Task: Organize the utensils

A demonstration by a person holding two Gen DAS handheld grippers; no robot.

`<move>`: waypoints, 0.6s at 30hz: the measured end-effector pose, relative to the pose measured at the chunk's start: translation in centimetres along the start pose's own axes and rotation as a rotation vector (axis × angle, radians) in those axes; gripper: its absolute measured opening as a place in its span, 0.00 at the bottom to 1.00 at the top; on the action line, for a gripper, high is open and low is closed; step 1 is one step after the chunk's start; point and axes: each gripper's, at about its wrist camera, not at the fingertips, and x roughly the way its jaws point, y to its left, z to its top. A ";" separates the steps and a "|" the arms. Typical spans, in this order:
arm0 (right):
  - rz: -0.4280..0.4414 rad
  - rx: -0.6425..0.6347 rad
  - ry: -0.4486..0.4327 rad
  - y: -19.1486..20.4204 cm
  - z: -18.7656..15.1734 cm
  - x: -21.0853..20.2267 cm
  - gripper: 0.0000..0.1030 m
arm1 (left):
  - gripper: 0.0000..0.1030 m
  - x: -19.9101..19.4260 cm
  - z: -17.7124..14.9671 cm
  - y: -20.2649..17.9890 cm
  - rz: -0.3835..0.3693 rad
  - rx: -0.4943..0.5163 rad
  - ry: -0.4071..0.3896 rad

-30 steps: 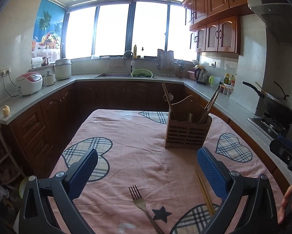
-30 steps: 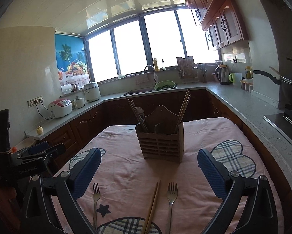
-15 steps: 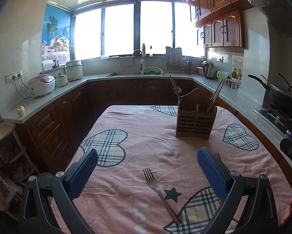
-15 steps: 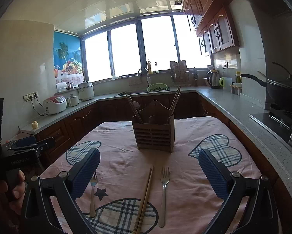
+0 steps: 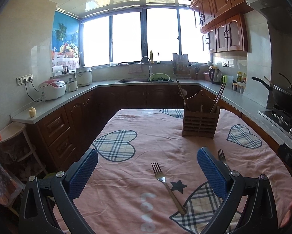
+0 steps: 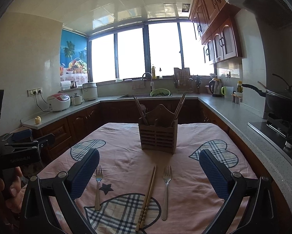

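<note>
**A:** Where do the utensils lie?

**B:** On the pink tablecloth [image 6: 126, 156] with its plaid hearts. In the right wrist view a pair of wooden chopsticks [image 6: 147, 194] lies near the front edge, tips pointing toward the wooden utensil holder [image 6: 157, 136]. Just right of them is a metal fork [image 6: 166, 187], tines toward the holder. A second fork [image 6: 97, 185], with a wooden handle, lies to the left beside a dark star print.

**A:** And the holder?

**B:** It stands upright farther back on the cloth, well apart from the loose pieces. Chopsticks lean out of its left and right compartments, and a rounded utensil handle shows at the left.

**A:** What about the right gripper [image 6: 149, 167]?

**B:** Spread wide, holding nothing. Its blue pads [image 6: 214, 172] hang above the cloth, with the chopsticks and the metal fork between them in the view.

**A:** The left gripper [image 5: 147, 168]?

**B:** Also spread wide and empty. In its own view the wooden-handled fork [image 5: 166, 185] lies between the fingers, slanted, tines away. The other fork's tines [image 5: 221, 156] peek out just past the right pad [image 5: 211, 173]; the chopsticks are hidden there.

**A:** Anything else nearby?

**B:** A wok [image 6: 282, 101] sits on the stove at right, and a rice cooker [image 6: 58, 102] on the counter at left.
</note>
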 end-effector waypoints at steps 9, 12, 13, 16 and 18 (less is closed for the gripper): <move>-0.043 0.044 -0.050 -0.9 -3.8 -0.5 1.00 | 0.99 0.4 -3.5 0.3 0.012 -0.013 -0.041; -0.049 0.045 -0.044 -1.0 -4.3 -0.5 1.00 | 0.99 0.5 -4.1 0.2 0.013 -0.010 -0.040; -0.050 0.044 -0.038 -1.0 -4.4 -0.5 1.00 | 0.99 0.4 -4.2 0.2 0.012 -0.007 -0.043; -0.050 0.048 -0.034 -1.1 -4.6 -0.6 1.00 | 0.99 0.2 -4.4 0.1 0.021 0.003 -0.058; -0.049 0.047 -0.036 -1.0 -4.7 -0.8 1.00 | 0.99 0.1 -4.6 0.0 0.020 0.008 -0.063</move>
